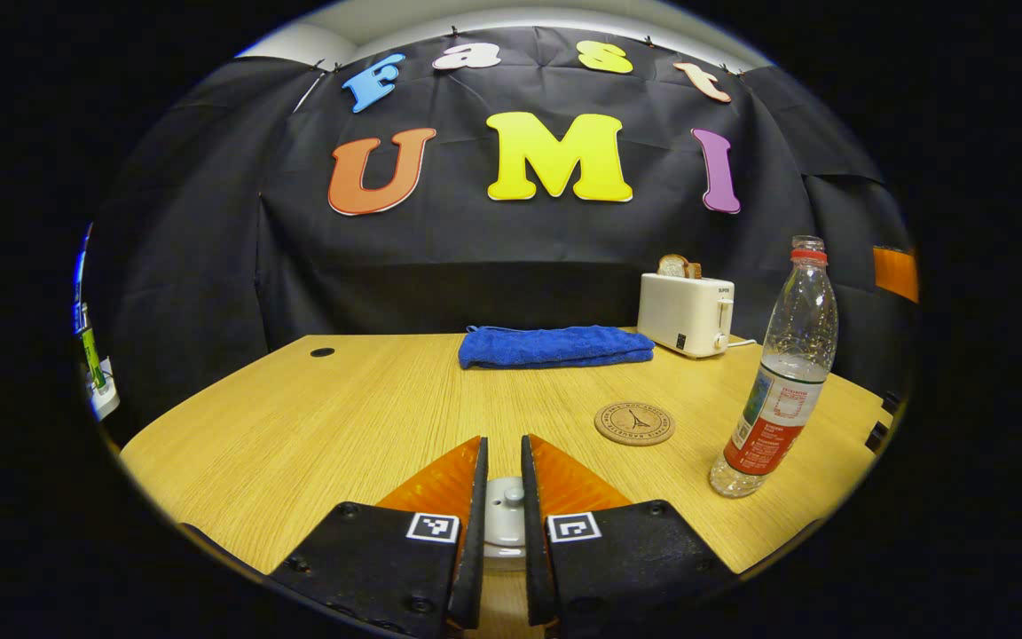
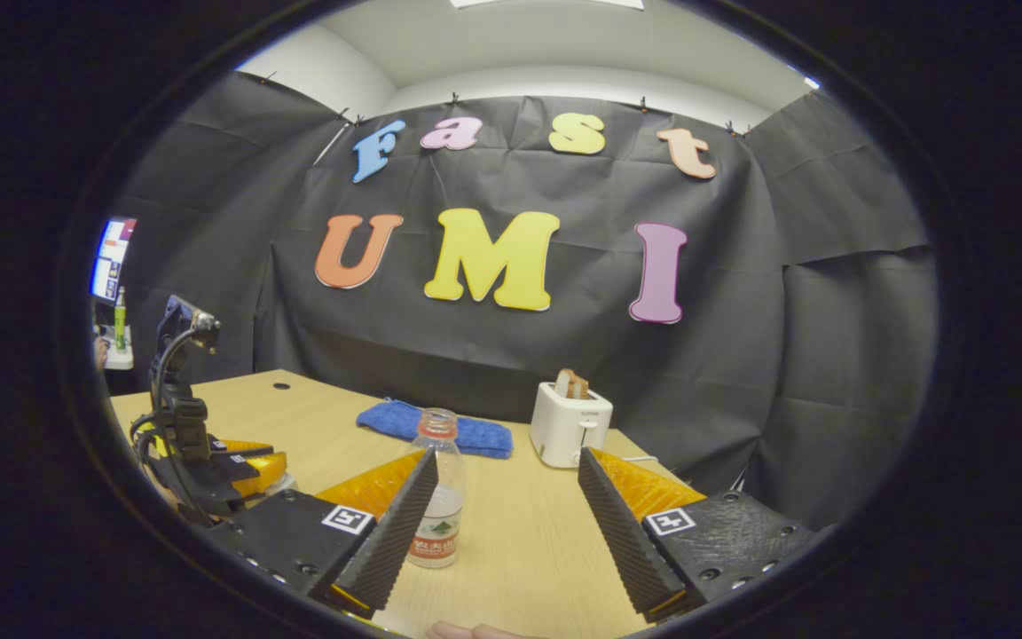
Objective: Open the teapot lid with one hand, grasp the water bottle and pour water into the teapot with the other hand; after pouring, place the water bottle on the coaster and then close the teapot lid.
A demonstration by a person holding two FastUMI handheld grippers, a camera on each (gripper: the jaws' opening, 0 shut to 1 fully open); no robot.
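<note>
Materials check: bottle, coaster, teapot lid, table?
Bottle: clear thin plastic, see-through with glints. Coaster: looks like cork or wood, matte tan with a dark printed ring. Lid: probably glazed ceramic, smooth glossy white. Table: wood-grain top, likely laminate, low sheen.

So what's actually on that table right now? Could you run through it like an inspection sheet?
Surface: wooden table, with a small dark hole near the far left corner.
Job's things: water bottle upright, uncapped, partly full; coaster bare, apart from the bottle; teapot lid between the left gripper's fingers.
Clutter: blue towel; toaster with bread in it.
Grippers: left gripper nearly closed around the lid knob; right gripper open, facing the bottle.
Cables: toaster's white cord.
Surroundings: black cloth wall; a screen at far left.
</note>
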